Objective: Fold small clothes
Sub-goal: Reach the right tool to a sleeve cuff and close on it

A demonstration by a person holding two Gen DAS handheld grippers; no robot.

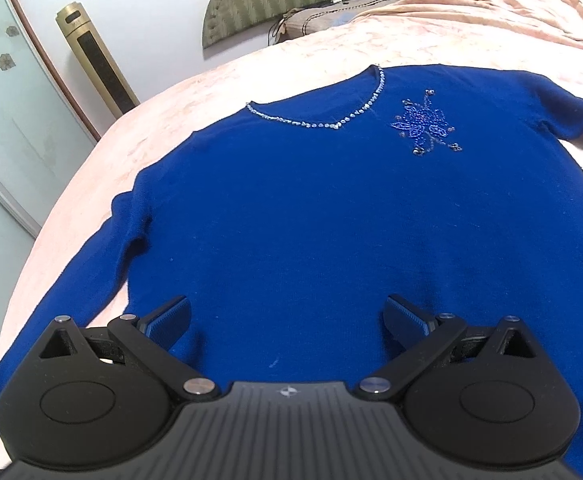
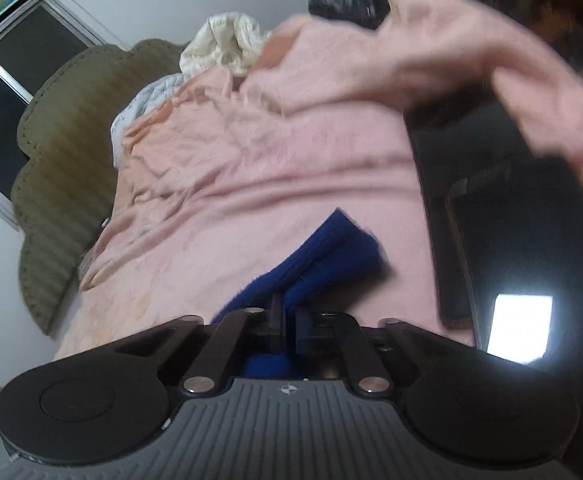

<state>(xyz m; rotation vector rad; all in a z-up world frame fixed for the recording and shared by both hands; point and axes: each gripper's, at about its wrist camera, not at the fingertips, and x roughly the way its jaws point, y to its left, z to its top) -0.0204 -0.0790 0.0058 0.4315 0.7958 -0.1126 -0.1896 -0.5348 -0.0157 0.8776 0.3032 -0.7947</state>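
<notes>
here the sweater (image 1: 331,216) lies flat on the bed (image 1: 219,80), collar away from the spread left tongs (image 1: 287,320); right tongs (image 2: 287,320) pinch a sleeve (image 2: 323,256).

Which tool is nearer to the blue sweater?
Right. The right tool is shut on a fold of the blue sweater; the left tool hovers open just above its lower front.
</notes>
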